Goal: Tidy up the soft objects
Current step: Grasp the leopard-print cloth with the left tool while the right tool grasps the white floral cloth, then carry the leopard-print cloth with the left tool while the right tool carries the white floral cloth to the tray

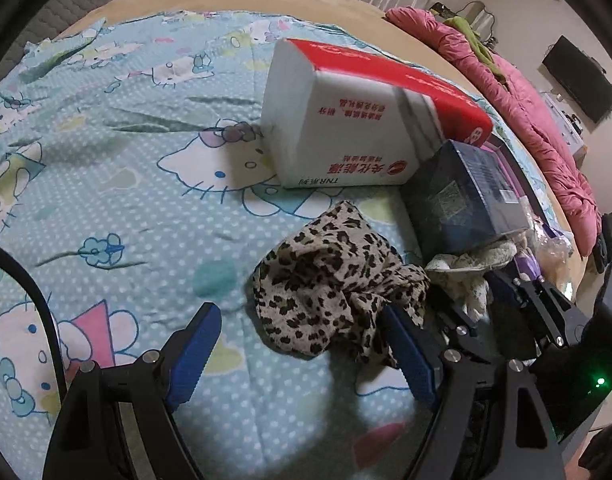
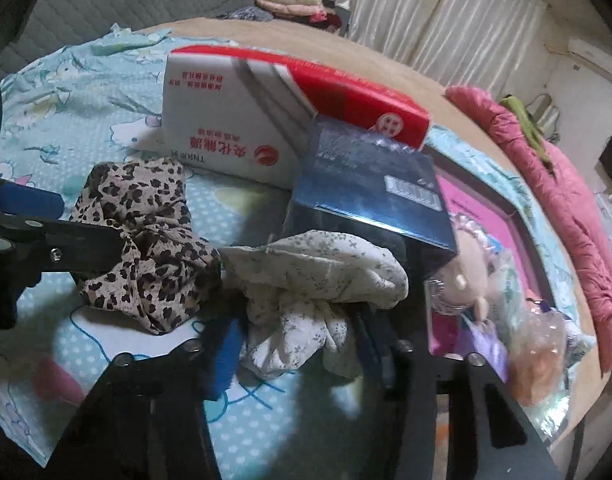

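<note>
- The right gripper [image 2: 298, 344] is clenched on the white floral cloth [image 2: 318, 276], a bunch of it pinched between the blue pads. It grips only a fold, so I judge the rest could trail and drag when lifted.
- That cloth's far edge touches the dark blue box [image 2: 366, 192]; a snag there might tip the box.
- The left gripper [image 1: 306, 344] stands released, pointing steeply down at the bed sheet [image 1: 106, 184], its right pad touching the near hem of the leopard-print cloth [image 1: 326, 280], which lies crumpled mid-bed.
- Closing from here might catch sheet along with cloth.
- Beyond, the white and red carton [image 1: 346, 120] leans toward the bed's far edge; a bump might topple it.
</note>
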`<state>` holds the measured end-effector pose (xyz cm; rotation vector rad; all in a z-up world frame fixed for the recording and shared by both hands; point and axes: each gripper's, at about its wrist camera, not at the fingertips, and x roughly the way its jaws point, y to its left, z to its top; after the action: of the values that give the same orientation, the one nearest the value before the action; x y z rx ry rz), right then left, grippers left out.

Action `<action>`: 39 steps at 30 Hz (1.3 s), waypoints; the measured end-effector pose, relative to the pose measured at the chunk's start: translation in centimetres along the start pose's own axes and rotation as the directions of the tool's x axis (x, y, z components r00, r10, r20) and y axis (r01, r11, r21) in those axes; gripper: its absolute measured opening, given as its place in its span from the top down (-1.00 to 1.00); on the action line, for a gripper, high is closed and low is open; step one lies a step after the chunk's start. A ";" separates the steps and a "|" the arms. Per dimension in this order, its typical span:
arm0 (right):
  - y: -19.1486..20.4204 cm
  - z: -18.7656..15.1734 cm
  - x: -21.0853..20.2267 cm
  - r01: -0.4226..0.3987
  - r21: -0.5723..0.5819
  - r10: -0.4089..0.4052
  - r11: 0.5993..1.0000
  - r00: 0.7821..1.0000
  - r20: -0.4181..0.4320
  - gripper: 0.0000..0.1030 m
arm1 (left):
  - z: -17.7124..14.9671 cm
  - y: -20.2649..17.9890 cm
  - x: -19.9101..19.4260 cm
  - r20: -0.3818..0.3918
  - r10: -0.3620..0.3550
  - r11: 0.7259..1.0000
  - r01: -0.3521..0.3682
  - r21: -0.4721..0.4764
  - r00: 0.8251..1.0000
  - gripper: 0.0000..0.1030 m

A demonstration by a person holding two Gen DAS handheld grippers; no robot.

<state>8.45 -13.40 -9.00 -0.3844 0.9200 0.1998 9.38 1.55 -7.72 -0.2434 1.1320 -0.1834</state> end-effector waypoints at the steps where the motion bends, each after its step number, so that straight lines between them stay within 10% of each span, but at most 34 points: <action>1: -0.2 0.0 0.1 -0.017 0.007 0.017 1.000 1.000 -0.003 0.20 | 0.1 -0.1 0.1 0.005 -0.004 1.000 0.004 -0.002 1.000 -0.60; 4: -0.9 0.3 0.1 -0.090 0.032 0.091 0.995 0.996 -0.004 0.44 | 0.2 -0.1 0.3 0.021 -0.012 1.000 0.012 -0.015 1.000 -0.57; 12: -3.1 0.4 -0.4 -0.341 0.146 0.342 0.929 0.940 0.022 0.56 | 1.0 -0.3 1.4 -0.002 -0.092 0.995 0.092 -0.043 0.996 0.68; 39: -5.7 0.4 -9.3 -0.430 0.138 0.387 0.892 0.886 0.256 0.56 | -0.8 -4.8 -6.9 0.145 -0.081 0.993 0.068 0.096 0.986 0.79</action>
<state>5.11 -18.46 0.03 0.0202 0.7807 0.5297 5.73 -1.26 -0.72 -0.2153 0.9647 -0.2782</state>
